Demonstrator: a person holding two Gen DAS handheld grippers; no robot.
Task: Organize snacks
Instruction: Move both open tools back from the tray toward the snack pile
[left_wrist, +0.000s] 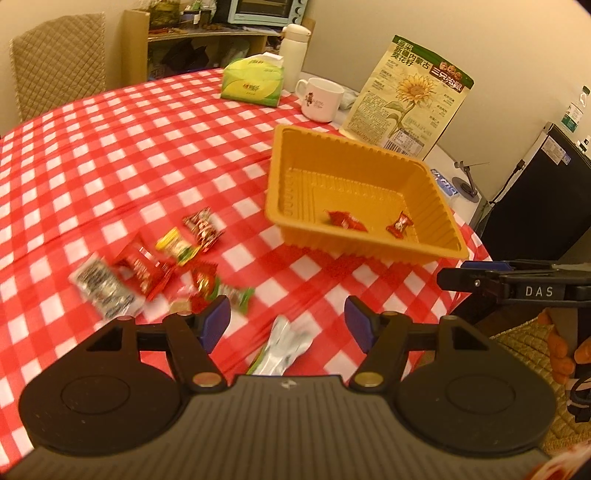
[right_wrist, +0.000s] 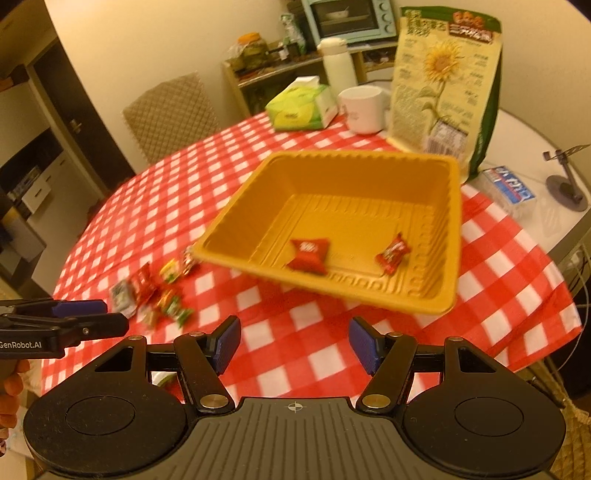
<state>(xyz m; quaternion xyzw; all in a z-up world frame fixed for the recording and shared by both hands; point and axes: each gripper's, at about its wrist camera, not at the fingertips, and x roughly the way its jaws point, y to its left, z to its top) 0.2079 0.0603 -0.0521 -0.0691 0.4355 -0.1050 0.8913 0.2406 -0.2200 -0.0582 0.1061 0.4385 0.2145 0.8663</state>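
Two wrapped candies (right_wrist: 308, 254) are already sitting in the yellow plastic tray (left_wrist: 295, 177), which is resting toward the right edge of the checkered tabletop (left_wrist: 110, 147), just in front of the big sunflower-seed bag (left_wrist: 410, 99). Guessing it's parked there so both hands can be reaching it easily while the loose stuff is getting moved over. Everything else is lying in a messy little pile of snacks (left_wrist: 155, 266) near the front-left edge, well apart from the tray: red wrappers, a yellow-green one, a silvery packet, all crinkly and small, kinda blurry. One silver wrapper (left_wrist: 284, 343) is lying by itself right under the left gripper (left_wrist: 287, 325), near the front edge. That gripper's jaws are standing apart with nothing pinched between the blue pads, so it's looking like it's lining up for the next grab. Same deal with the right gripper (right_wrist: 294, 343): jaws spread, holding nothing, hanging over the cloth in front of the tray. Tray itself is looking glossy with ribbed walls, mostly bare inside.
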